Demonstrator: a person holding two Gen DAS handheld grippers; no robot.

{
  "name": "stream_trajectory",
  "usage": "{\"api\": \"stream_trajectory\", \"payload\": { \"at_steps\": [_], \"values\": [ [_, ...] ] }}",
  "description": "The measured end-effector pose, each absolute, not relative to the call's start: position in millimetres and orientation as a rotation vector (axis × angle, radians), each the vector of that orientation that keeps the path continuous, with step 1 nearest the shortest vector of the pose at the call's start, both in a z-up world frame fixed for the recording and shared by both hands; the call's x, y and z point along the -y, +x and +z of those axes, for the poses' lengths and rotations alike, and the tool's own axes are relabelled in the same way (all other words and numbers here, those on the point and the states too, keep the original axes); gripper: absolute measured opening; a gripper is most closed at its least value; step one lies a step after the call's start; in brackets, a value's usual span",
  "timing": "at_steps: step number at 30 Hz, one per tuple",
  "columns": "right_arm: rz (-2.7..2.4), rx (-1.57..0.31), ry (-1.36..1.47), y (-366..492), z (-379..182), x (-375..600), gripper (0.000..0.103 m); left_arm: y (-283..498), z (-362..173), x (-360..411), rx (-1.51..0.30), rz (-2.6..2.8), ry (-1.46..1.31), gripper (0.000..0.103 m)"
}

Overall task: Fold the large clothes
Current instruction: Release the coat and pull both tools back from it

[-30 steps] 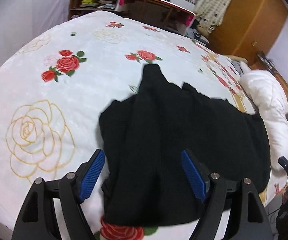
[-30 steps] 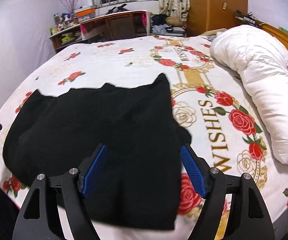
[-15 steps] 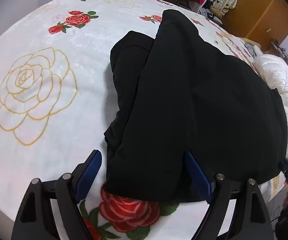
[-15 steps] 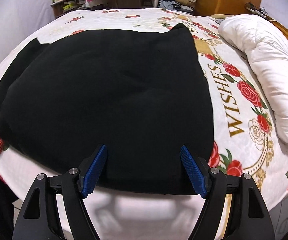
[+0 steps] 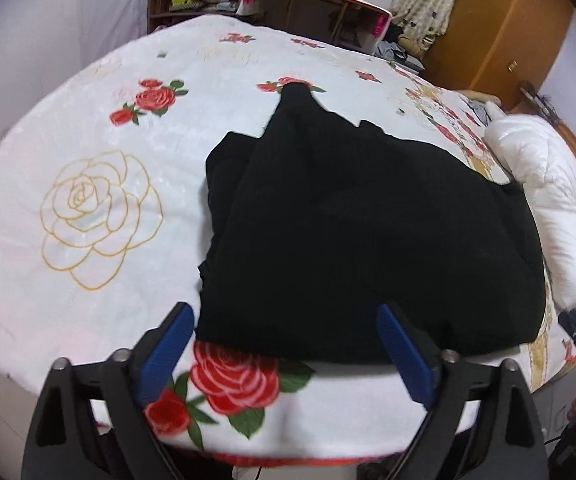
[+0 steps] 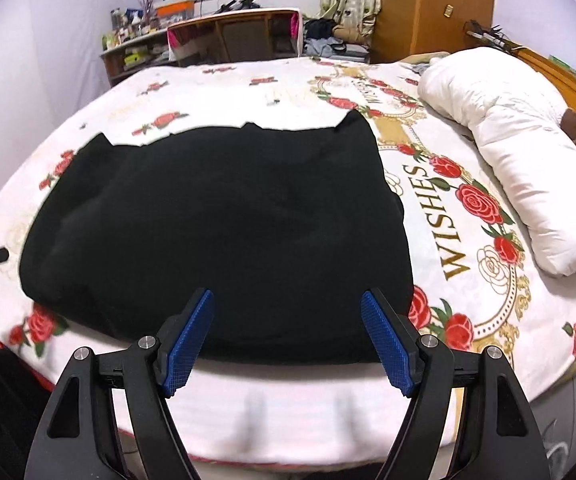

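Garment (image 5: 368, 232): plain black. Bedspread (image 5: 99, 308): white, red roses, gold outline roses, gold lettering. Duvet (image 6: 528, 184): white. Gripper pads (image 6: 187, 340): blue.

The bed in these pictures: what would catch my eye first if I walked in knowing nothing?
A big black garment lies folded near the front edge of the bed, dark against the white blanket printed with red roses. Along the right side lies a puffy white quilt, beside the gold word "WISHES". In front, two blue-padded claws hang empty over the bed's edge, the left claw opening, the right claw open.
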State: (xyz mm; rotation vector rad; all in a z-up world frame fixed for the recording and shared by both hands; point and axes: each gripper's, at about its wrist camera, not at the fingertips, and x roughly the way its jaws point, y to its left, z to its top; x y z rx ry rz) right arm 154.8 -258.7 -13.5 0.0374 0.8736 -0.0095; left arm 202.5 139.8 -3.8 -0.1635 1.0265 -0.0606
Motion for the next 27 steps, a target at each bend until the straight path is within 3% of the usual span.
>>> {"api": "stream_trajectory", "payload": {
  "at_steps": [7, 18, 27],
  "values": [
    [0.034, -0.834, 0.051, 139, 3, 238, 0.076, 187, 15, -102, -1.010, -0.132, -0.106, 0.096],
    [-0.029, -0.816, 0.072, 177, 16, 247, 0.076, 238, 32, -98, -0.971, -0.074, -0.096, 0.095],
    [-0.015, -0.748, 0.089, 146, 47, 220, 0.076, 192, 61, -57, -0.909, -0.058, -0.007, 0.096]
  ]
}}
